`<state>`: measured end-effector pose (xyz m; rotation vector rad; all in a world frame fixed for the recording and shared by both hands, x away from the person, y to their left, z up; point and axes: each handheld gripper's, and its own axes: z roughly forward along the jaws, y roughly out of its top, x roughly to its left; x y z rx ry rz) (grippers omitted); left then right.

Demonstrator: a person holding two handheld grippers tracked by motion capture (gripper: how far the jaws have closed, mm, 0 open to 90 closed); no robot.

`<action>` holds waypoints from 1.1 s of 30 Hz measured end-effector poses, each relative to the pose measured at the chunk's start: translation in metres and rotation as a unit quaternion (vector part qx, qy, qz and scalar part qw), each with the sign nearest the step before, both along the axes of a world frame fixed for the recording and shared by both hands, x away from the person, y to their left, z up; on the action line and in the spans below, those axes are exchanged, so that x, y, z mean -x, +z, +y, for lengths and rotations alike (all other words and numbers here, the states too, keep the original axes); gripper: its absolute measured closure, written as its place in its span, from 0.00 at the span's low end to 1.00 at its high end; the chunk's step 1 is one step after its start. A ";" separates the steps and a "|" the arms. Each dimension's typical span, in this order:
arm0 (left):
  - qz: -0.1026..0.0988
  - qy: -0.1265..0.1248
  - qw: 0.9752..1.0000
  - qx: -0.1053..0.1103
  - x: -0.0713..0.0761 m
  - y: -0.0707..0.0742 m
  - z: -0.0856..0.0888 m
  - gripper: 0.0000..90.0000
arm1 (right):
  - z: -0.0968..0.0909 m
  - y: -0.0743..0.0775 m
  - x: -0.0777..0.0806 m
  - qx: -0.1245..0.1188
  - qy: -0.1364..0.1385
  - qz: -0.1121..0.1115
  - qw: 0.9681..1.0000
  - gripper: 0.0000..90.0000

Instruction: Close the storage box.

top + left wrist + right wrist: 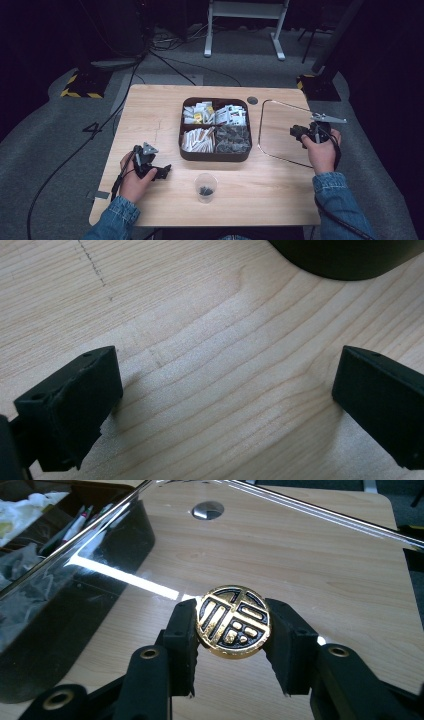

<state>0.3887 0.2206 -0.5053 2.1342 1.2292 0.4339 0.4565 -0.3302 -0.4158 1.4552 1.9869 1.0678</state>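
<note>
My right gripper is shut on a round gold-and-black knob, one jaw on each side of it. The knob sits at the middle of a clear glass lid with a thin metal rim. The lid hangs tilted above the right part of the table. My left gripper rests low over bare wood near the front left corner of the tray. Its jaws stand wide open with nothing between them.
A dark four-part tray in the table's middle holds white packets, sticks and dark pieces. A clear plastic cup with something dark inside stands in front of it. A round metal grommet sits at the table's far edge. Cables trail off left.
</note>
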 end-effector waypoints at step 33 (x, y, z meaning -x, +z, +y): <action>-0.002 0.004 1.000 -0.002 0.001 0.000 -0.001 0.01 | 0.074 0.036 -0.002 -0.001 0.071 -0.005 0.997 0.66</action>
